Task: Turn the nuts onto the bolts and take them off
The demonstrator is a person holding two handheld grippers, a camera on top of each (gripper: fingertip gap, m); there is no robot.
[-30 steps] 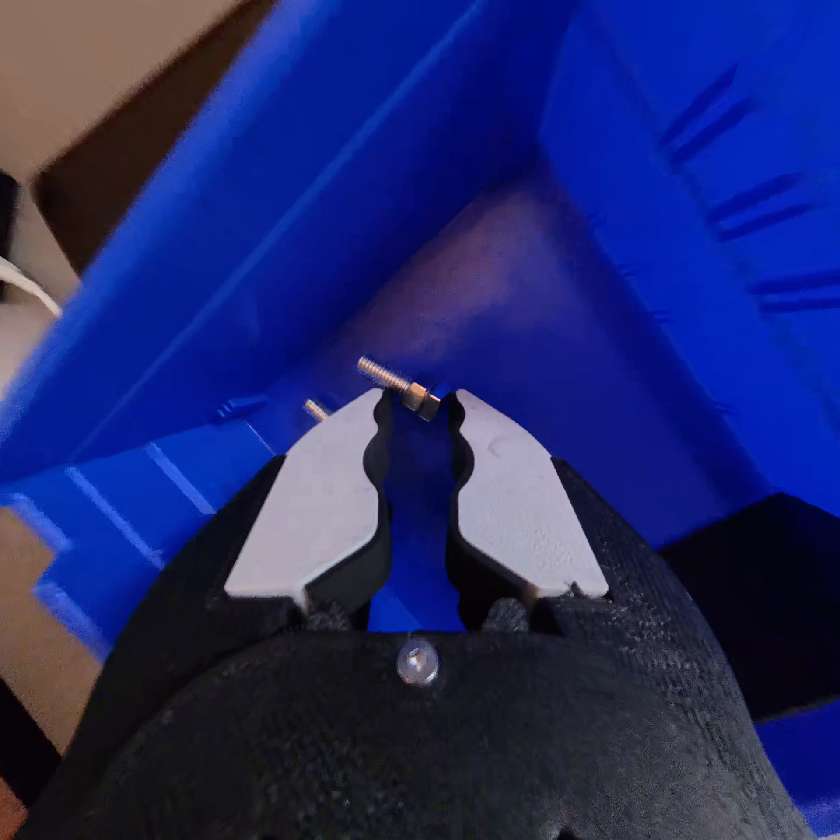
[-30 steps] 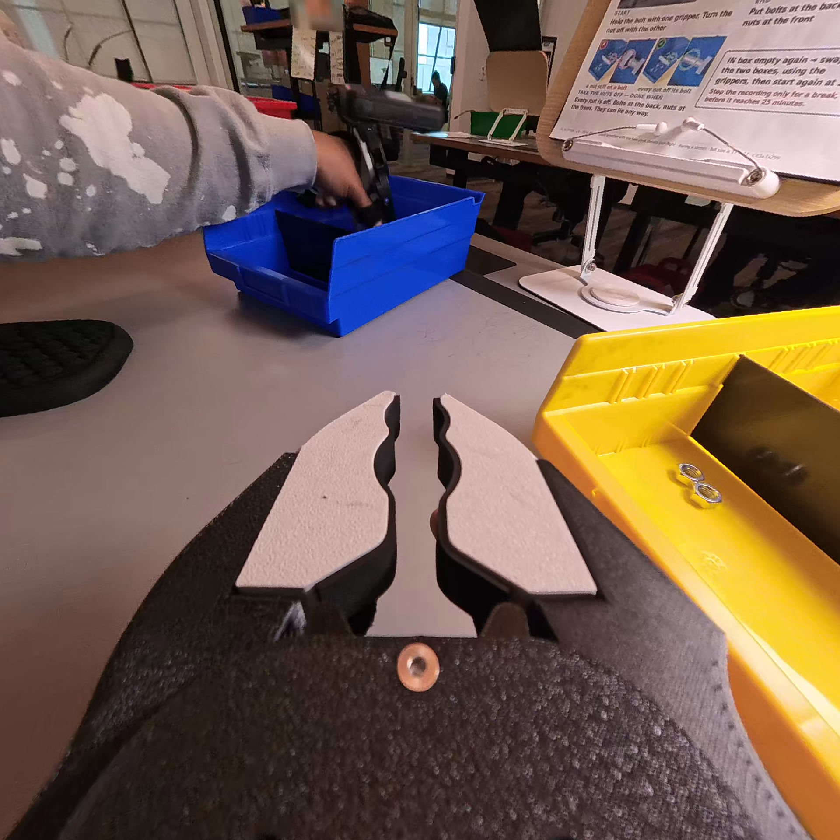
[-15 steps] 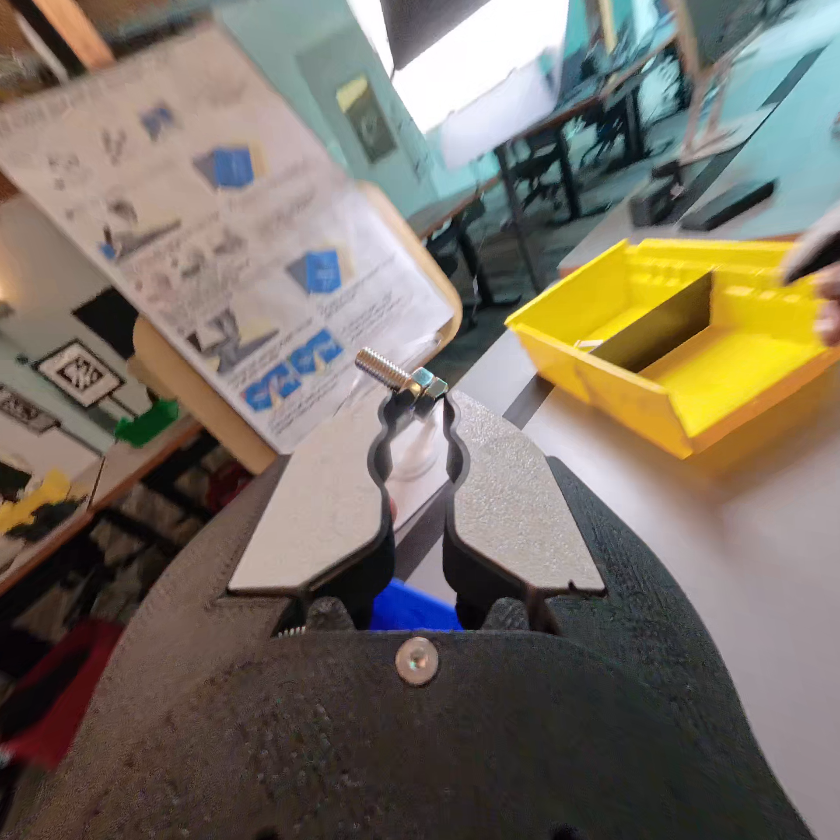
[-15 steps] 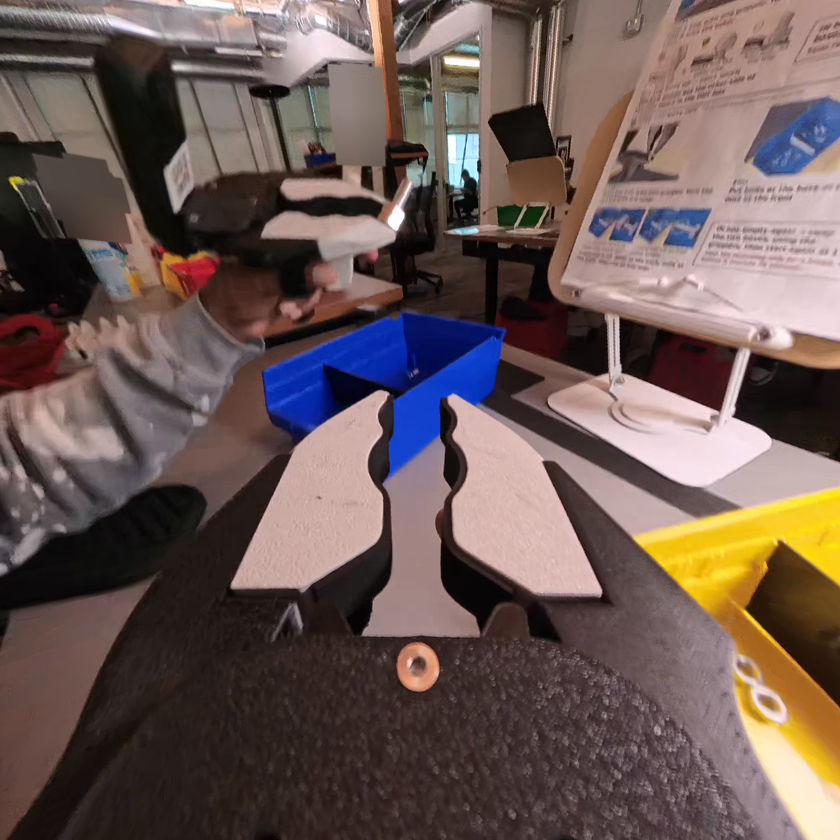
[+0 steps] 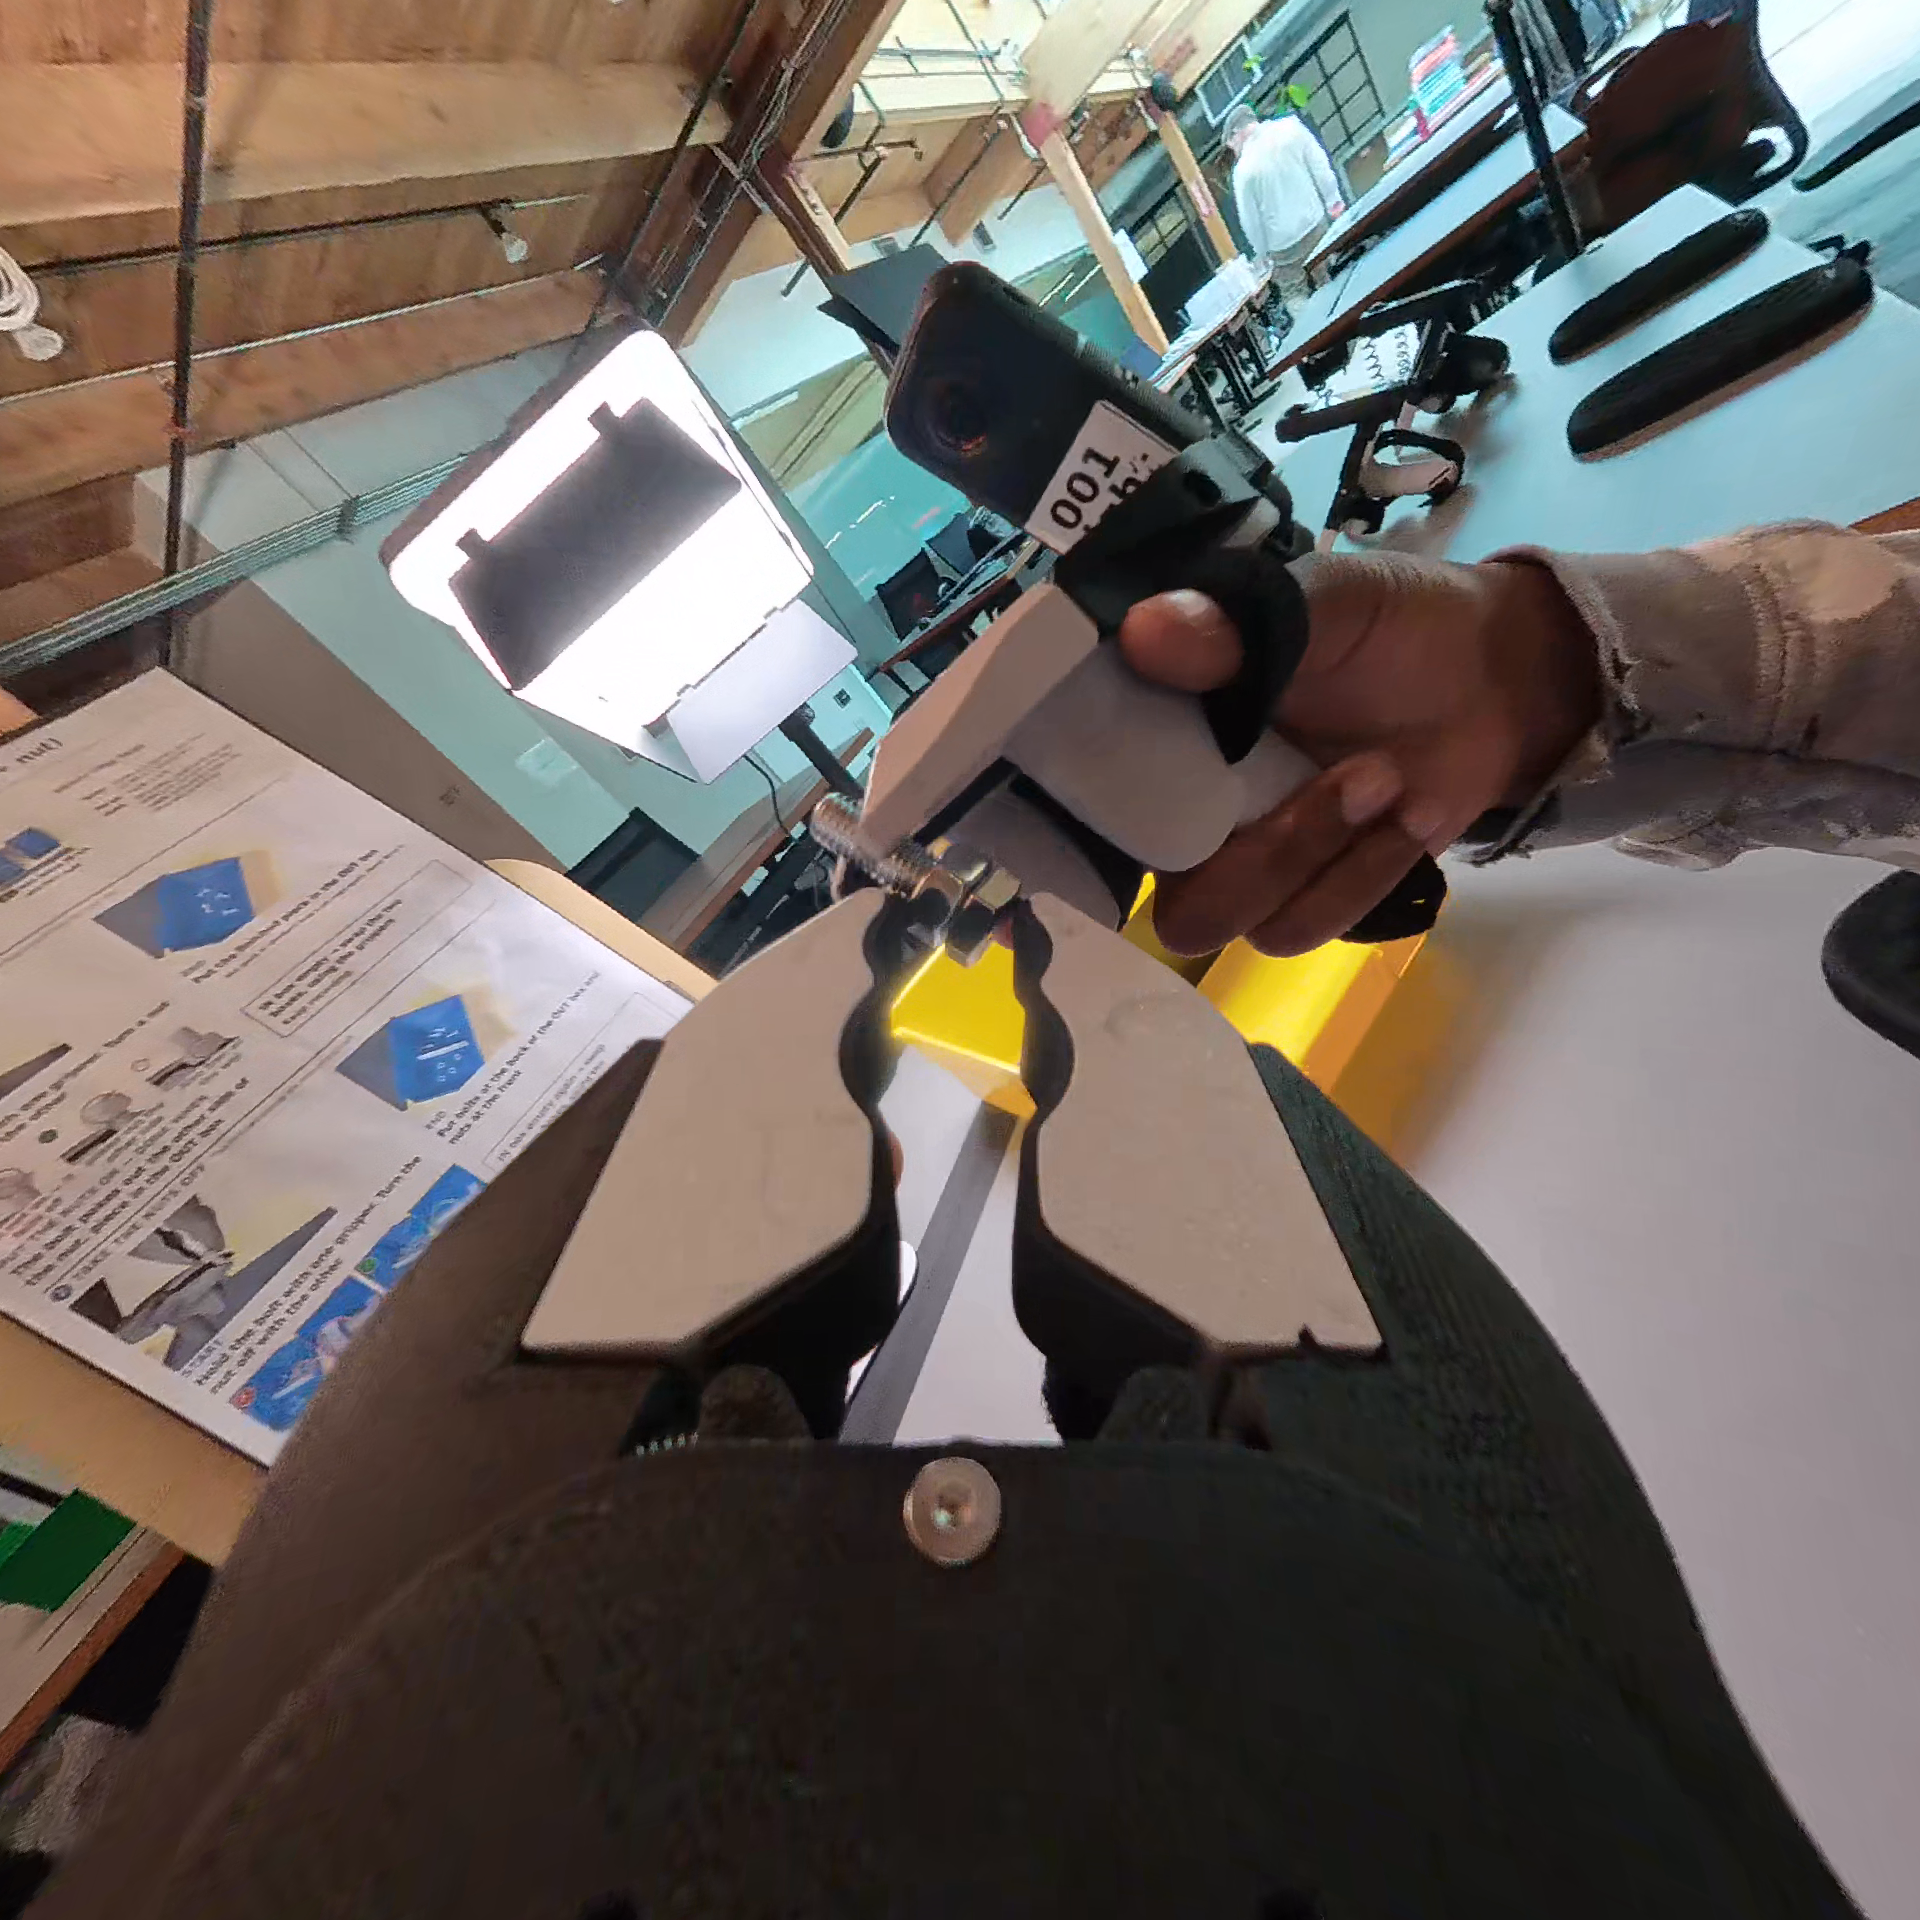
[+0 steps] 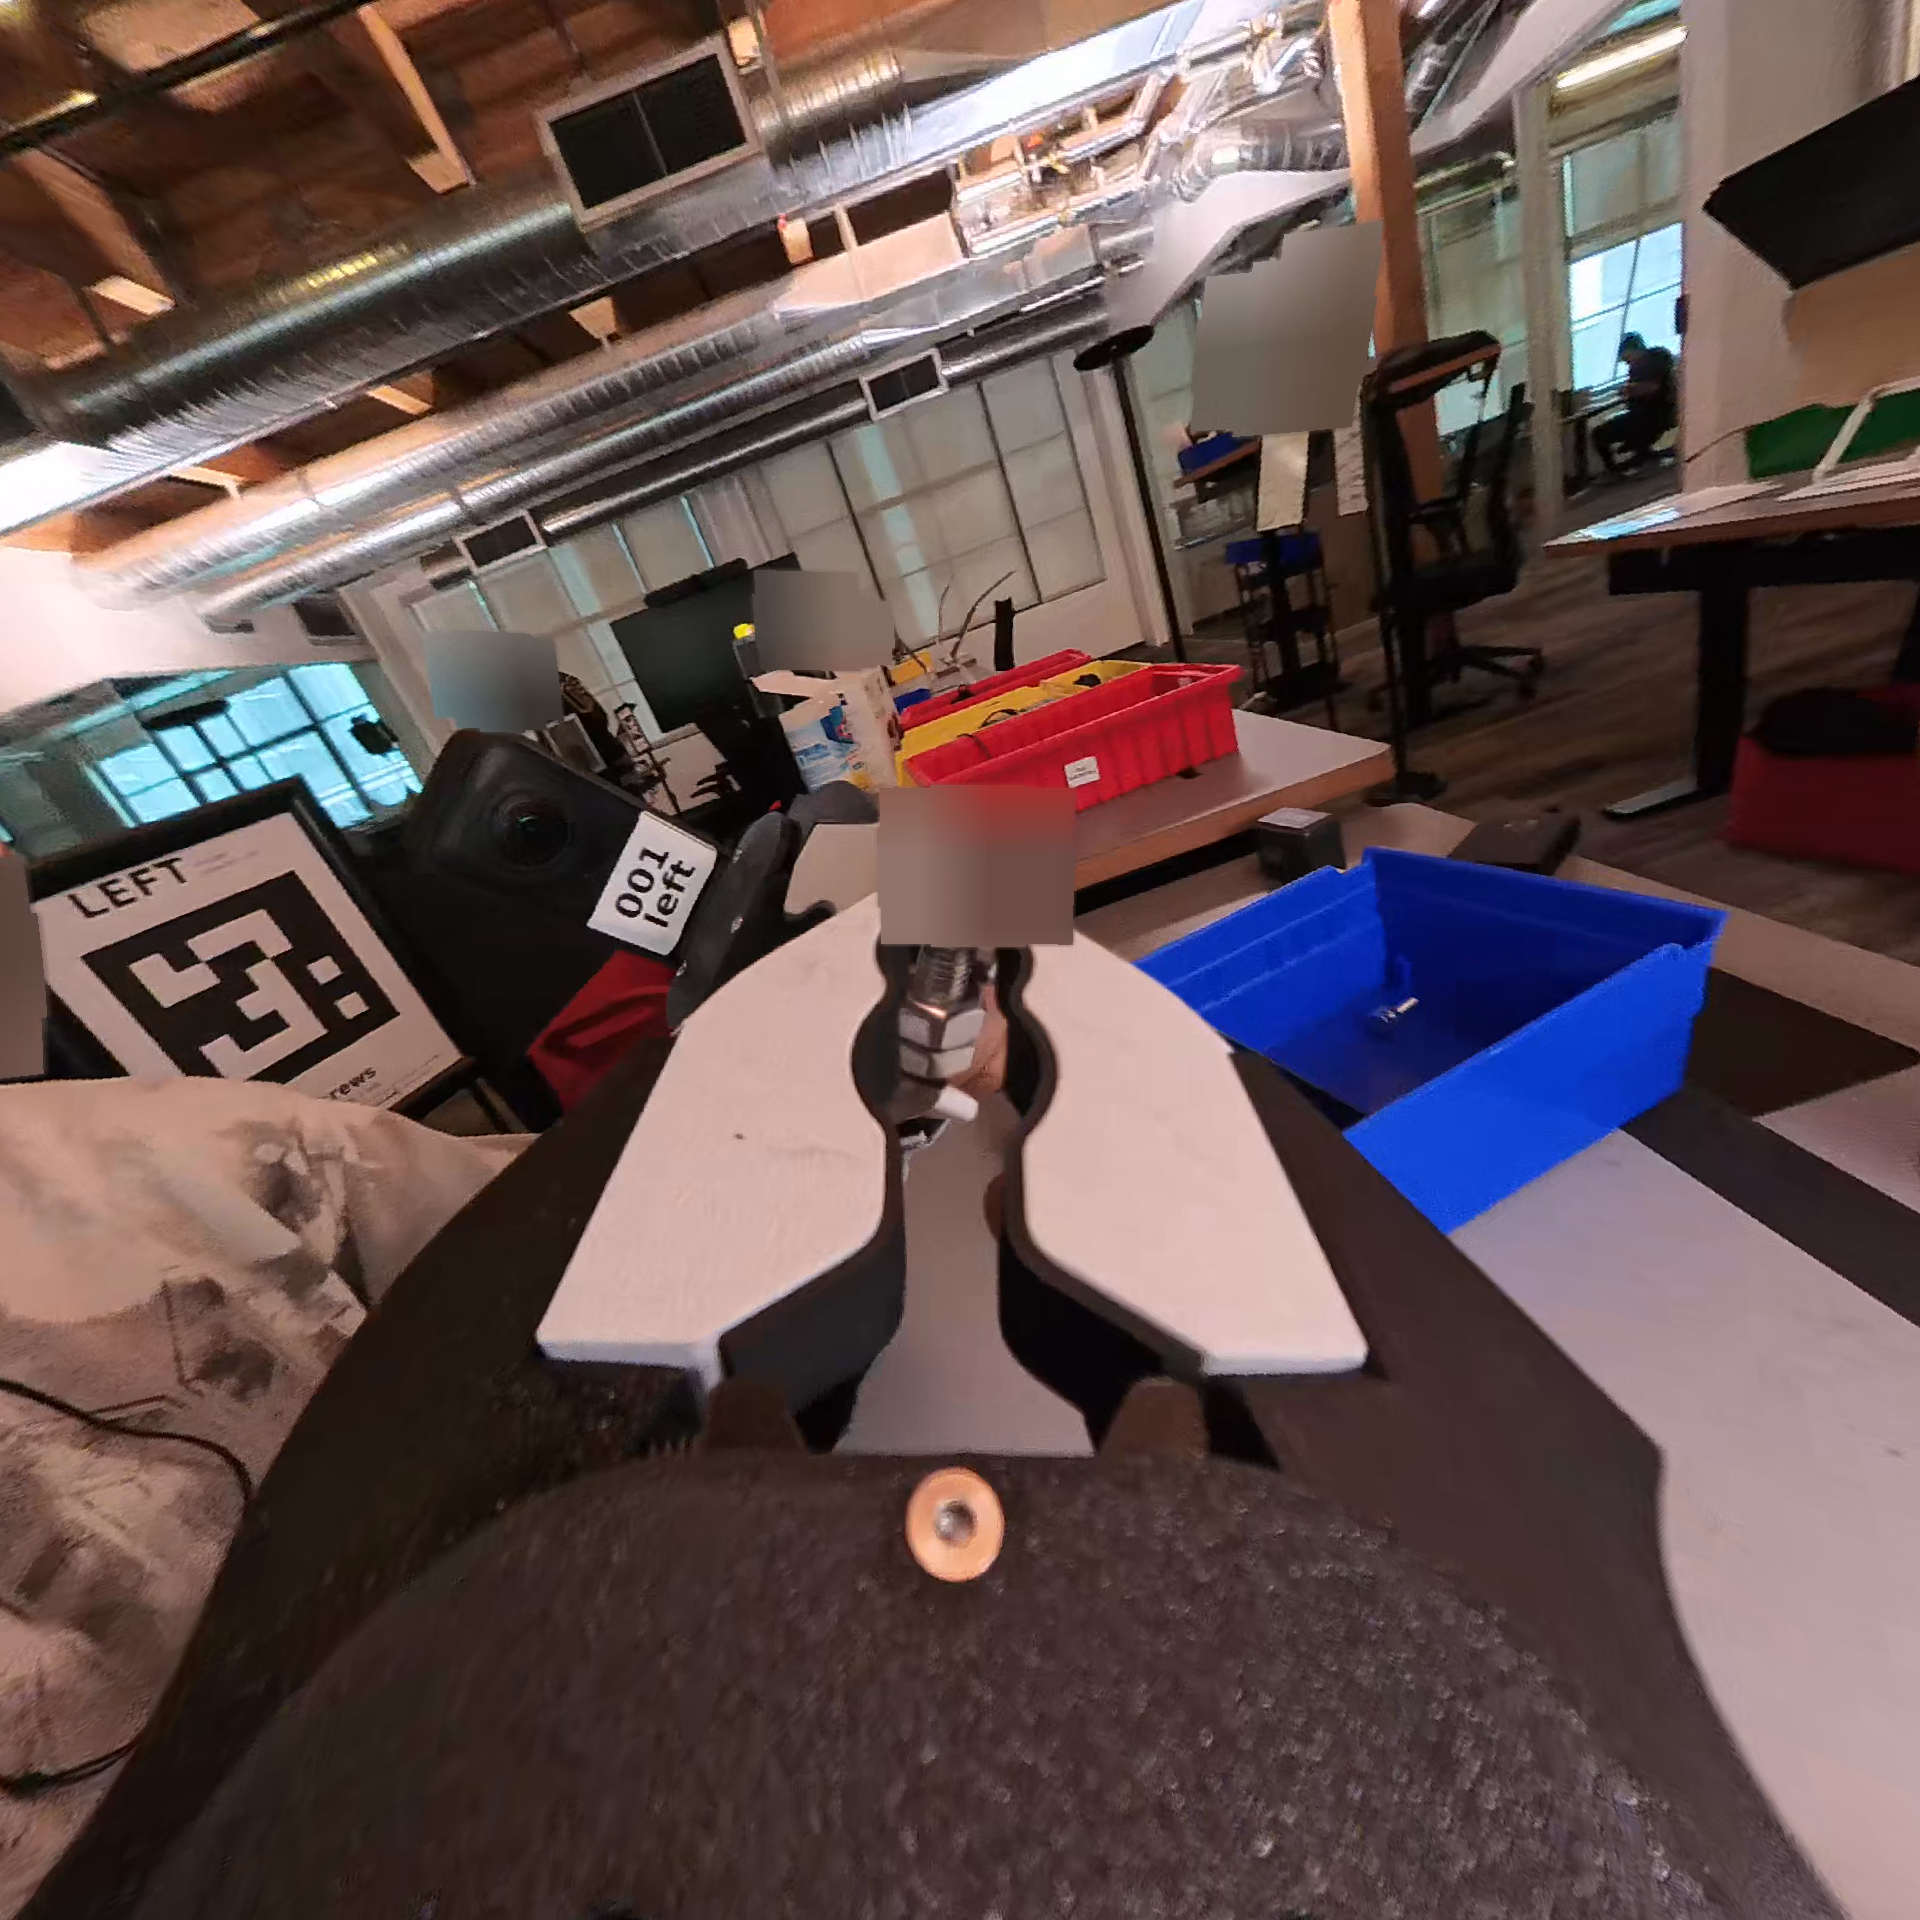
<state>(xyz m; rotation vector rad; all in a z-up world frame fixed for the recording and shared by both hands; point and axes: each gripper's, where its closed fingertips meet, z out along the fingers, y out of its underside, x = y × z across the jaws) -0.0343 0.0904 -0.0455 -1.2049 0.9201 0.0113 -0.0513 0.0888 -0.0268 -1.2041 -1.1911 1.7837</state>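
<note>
left tongs: clamped on head of silver threaded steel bolt | right tongs: parted around its hex nut, not pinching | both raised above counter

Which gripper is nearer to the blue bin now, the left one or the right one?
Cannot tell. The left gripper and right gripper meet at the bolt, raised above the table, with the blue bin beyond and to the right gripper's right.

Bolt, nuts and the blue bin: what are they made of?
Bolt: bright silvery metal, likely plated steel; the threads glint.
Nuts: same shiny metal, crisp hex faces.
Blue bin: looks like moulded plastic, uniform glossy colour, thin walls.
</note>
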